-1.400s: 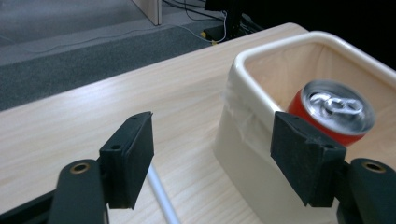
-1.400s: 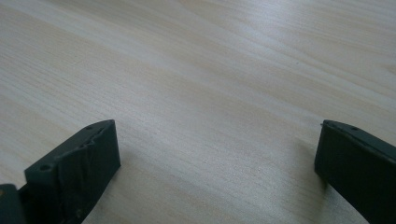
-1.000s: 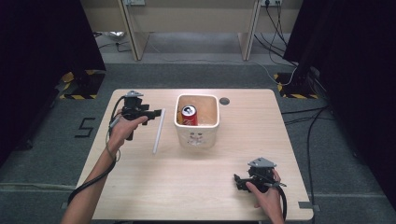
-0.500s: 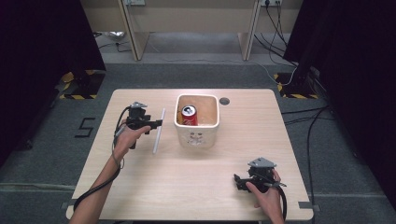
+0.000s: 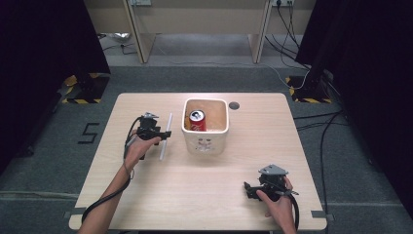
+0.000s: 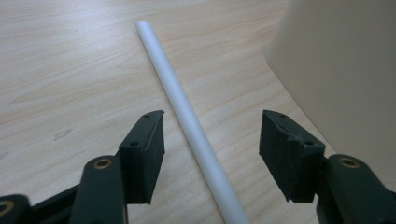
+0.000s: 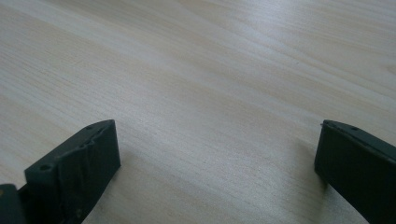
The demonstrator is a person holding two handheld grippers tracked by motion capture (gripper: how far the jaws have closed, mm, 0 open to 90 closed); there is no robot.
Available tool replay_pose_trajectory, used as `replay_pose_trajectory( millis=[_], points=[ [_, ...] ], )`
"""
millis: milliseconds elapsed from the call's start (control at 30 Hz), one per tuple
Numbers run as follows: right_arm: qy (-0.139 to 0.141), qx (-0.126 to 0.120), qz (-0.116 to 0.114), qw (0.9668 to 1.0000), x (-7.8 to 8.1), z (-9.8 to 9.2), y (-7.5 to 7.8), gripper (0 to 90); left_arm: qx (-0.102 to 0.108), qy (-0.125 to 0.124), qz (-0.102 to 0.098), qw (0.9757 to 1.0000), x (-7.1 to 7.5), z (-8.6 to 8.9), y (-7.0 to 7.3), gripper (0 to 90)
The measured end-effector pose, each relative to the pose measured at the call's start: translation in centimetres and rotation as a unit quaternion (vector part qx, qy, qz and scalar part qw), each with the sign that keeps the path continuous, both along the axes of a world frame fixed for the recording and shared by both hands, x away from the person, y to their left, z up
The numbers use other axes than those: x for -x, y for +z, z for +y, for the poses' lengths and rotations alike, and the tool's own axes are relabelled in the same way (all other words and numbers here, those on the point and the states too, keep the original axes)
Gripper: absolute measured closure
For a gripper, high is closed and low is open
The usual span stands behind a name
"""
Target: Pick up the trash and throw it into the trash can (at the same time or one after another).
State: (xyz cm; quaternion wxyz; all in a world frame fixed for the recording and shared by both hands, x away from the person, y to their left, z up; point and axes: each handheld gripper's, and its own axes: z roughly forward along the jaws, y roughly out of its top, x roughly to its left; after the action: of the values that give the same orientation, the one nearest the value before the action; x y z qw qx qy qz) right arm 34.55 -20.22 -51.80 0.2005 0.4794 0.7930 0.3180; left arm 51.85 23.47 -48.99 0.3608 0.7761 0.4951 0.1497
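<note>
Beside the cream bin [image 5: 205, 141], the left tool [image 6: 210, 154] has dropped over the white tube [image 6: 187, 116] — jaws just narrowing, not yet touching it; tube lies flat on the table [image 5: 195, 190], pickup imminent.

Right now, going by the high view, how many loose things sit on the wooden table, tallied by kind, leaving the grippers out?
Long white plastic stick: 1
Cream square plastic bin: 1
Red drink can, lying inside the bin: 1
Total: 3
The stick lies flat beside the bin, between the open jaws of the left gripper, which have just been closing and do not yet touch it.
</note>
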Motion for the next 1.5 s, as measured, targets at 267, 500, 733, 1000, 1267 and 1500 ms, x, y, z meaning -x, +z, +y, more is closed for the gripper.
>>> replay_pose_trajectory(
  millis=[267, 500, 733, 1000, 1267, 1500],
  points=[
    [0.0, 0.0, 0.0, 1.0, 0.0, 0.0, 0.0, 0.4, -0.01, -0.001, 0.009, 0.9999, -0.4, -0.3, -1.0, 50.9],
    [0.0, 0.0, 0.0, 1.0, 0.0, 0.0, 0.0, 0.4, -0.023, -0.002, 0.012, 0.9997, -0.6, -0.6, -1.4, 58.4],
    [0.0, 0.0, 0.0, 1.0, 0.0, 0.0, 0.0, 0.4, -0.042, -0.012, 0.01, 0.999, -0.6, -1.1, -1.5, 70.6],
    [0.0, 0.0, 0.0, 1.0, 0.0, 0.0, 0.0, 0.4, -0.06, -0.02, 0.006, 0.998, -0.5, -1.5, -1.4, 79.1],
    [0.0, 0.0, -0.001, 1.0, 0.0, 0.0, 0.0, 0.4, -0.051, -0.017, -0.002, 0.9985, -0.5, -1.1, -0.8, 79.3],
    [0.0, 0.0, -0.001, 1.0, 0.0, 0.0, 0.0, 0.4, -0.031, -0.012, -0.024, 0.9991, -0.5, 0.2, 2.0, 79.2]
  ],
)
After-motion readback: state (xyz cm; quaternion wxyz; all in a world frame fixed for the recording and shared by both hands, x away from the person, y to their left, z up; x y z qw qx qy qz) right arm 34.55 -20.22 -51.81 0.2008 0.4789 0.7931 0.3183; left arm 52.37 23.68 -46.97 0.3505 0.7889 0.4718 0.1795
